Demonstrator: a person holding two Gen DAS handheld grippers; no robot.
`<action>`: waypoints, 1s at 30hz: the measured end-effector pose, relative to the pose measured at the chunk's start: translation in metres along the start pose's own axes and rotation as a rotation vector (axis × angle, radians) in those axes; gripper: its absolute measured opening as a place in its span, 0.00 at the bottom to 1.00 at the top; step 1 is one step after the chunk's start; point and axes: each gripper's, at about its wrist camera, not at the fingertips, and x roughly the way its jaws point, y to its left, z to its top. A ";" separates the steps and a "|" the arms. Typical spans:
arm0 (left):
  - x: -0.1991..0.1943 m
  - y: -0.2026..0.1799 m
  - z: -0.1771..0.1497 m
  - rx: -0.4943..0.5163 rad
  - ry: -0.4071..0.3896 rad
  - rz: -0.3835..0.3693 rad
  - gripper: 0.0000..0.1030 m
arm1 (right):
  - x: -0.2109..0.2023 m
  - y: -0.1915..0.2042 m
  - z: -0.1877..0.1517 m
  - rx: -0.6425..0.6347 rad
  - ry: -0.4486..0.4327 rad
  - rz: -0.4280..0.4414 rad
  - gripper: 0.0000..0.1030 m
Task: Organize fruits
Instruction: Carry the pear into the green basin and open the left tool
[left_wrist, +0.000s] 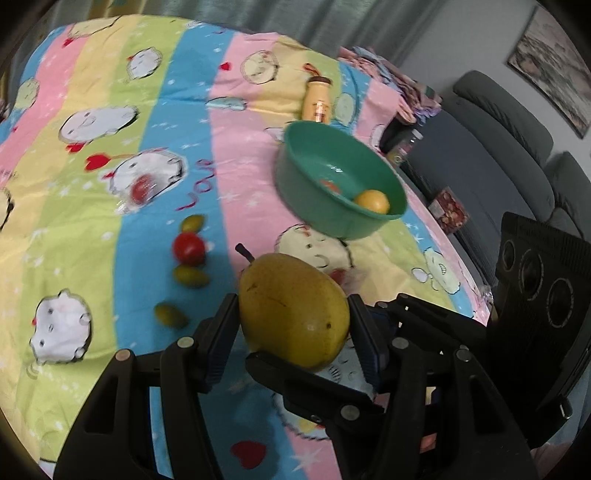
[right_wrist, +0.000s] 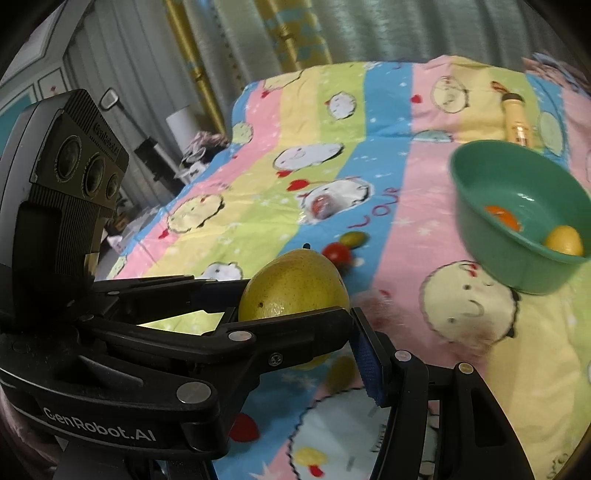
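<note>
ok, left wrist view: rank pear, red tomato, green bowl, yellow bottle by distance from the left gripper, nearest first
1. pear: clamped between the left gripper fingers.
2. red tomato: ahead and to the left, on the blue stripe among small green fruits.
3. green bowl: ahead and to the right, holding a yellow fruit.
4. yellow bottle: lying behind the bowl.

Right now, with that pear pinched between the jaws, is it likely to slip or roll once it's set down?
The pear looks smooth and rounded, so it could twist or slip where the left gripper pinches its wide body. Set on the soft bedspread it would probably rock and settle; in the green bowl it would likely roll toward the yellow fruit.
</note>
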 end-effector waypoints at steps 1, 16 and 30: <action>0.002 -0.006 0.003 0.014 -0.002 -0.004 0.57 | -0.004 -0.004 0.001 0.007 -0.011 -0.004 0.59; 0.055 -0.073 0.062 0.164 0.000 -0.112 0.57 | -0.054 -0.082 0.021 0.104 -0.172 -0.127 0.59; 0.110 -0.073 0.111 0.097 0.052 -0.188 0.57 | -0.044 -0.136 0.054 0.102 -0.177 -0.193 0.59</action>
